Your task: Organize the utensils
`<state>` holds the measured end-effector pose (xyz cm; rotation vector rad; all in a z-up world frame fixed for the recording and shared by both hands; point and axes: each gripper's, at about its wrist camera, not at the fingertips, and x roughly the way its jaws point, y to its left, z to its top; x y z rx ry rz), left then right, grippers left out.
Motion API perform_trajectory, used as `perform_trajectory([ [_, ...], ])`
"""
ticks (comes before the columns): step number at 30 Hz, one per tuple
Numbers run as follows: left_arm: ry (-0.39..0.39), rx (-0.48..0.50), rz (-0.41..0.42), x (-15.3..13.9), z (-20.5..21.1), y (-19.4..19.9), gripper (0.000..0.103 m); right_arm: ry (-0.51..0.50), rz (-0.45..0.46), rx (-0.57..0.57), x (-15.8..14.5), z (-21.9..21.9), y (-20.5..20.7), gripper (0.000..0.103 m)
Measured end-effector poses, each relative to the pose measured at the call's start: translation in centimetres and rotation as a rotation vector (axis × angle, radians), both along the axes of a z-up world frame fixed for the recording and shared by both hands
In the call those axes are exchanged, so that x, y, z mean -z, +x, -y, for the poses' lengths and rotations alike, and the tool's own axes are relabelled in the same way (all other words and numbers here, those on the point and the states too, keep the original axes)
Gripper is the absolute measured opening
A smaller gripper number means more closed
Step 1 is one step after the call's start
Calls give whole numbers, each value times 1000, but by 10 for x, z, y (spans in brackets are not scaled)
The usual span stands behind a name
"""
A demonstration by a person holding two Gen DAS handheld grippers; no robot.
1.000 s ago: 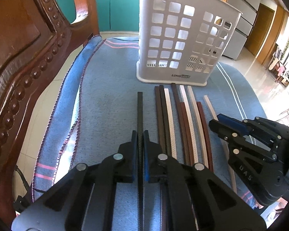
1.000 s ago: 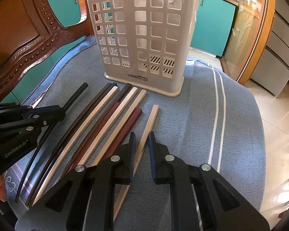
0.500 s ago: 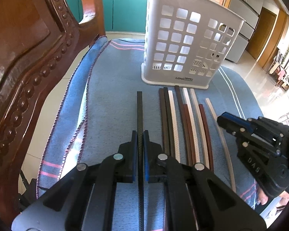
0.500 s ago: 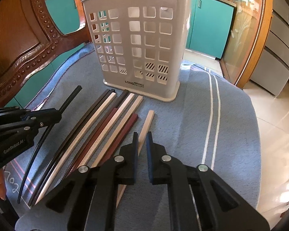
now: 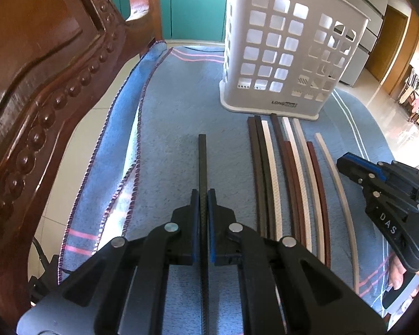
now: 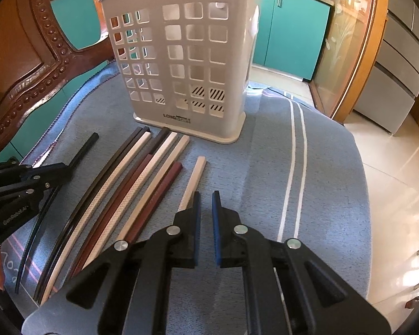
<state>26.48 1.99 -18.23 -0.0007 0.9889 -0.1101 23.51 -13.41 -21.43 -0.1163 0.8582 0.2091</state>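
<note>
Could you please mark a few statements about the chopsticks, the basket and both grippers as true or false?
1. The left gripper is shut on the black chopstick. True.
2. The right gripper holds the beige chopstick. False: its jaws stand open with nothing between them, and that chopstick lies on the blue towel beside its left finger.
3. The white slotted basket lies tipped on its side. False: it stands upright on the towel.
4. Chopsticks already stand in the basket. False: none shows through its holes.
5. The other chopsticks lie in a row in front of the basket. True.
</note>
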Motion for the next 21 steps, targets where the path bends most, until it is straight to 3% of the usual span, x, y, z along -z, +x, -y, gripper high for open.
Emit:
perform_trajectory([
  [11,-28,29,-4,1,7,-2,7,-14,3,-76,2,-19,-11,8],
  [17,-161,64,-27,-7,3,-5,7,53,-15,-76,-2,-9,-11,5],
  [21,-207,60,-34,-9,-4,-5,7,77,-21,-49,-5,2,-9,4],
])
